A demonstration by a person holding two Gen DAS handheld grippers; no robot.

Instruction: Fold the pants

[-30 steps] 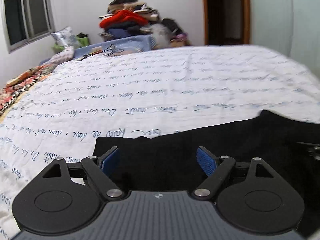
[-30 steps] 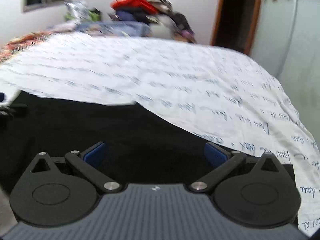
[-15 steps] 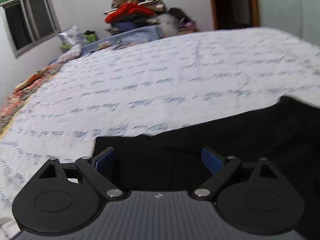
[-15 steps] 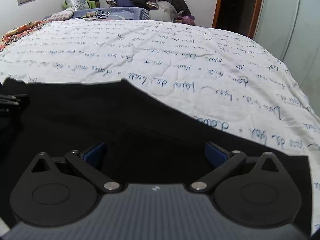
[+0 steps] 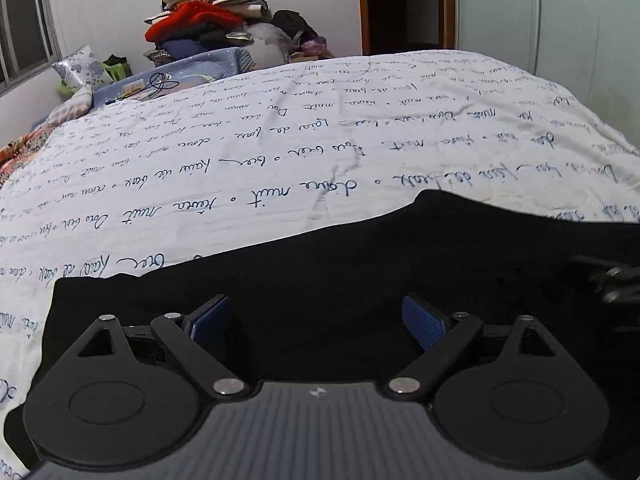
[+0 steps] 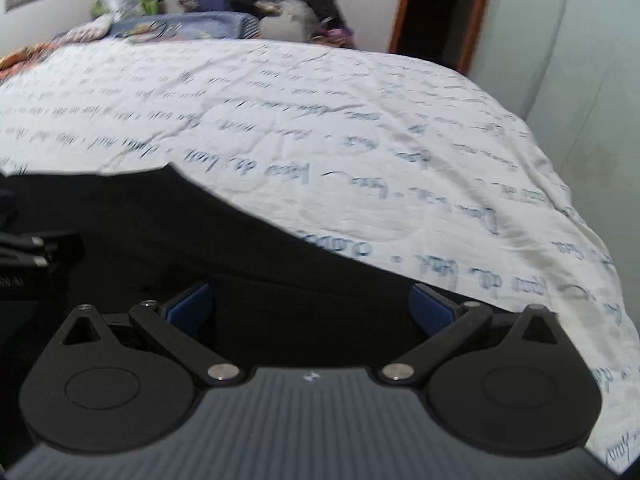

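Note:
Black pants lie flat along the near edge of a bed, also in the right wrist view. My left gripper is open, its blue pads spread wide just above the pants near their left end. My right gripper is open too, low over the pants near their right end. Neither holds anything. The right gripper's tips show at the right edge of the left wrist view.
The bed has a white quilt with blue script. A pile of clothes and pillows sit at its far side. A dark doorway and a pale wardrobe stand beyond, right.
Both grippers stay open over the pants. Both cameras have shifted and tilted slightly; the right view is now blurred from motion. The pants have not visibly moved.

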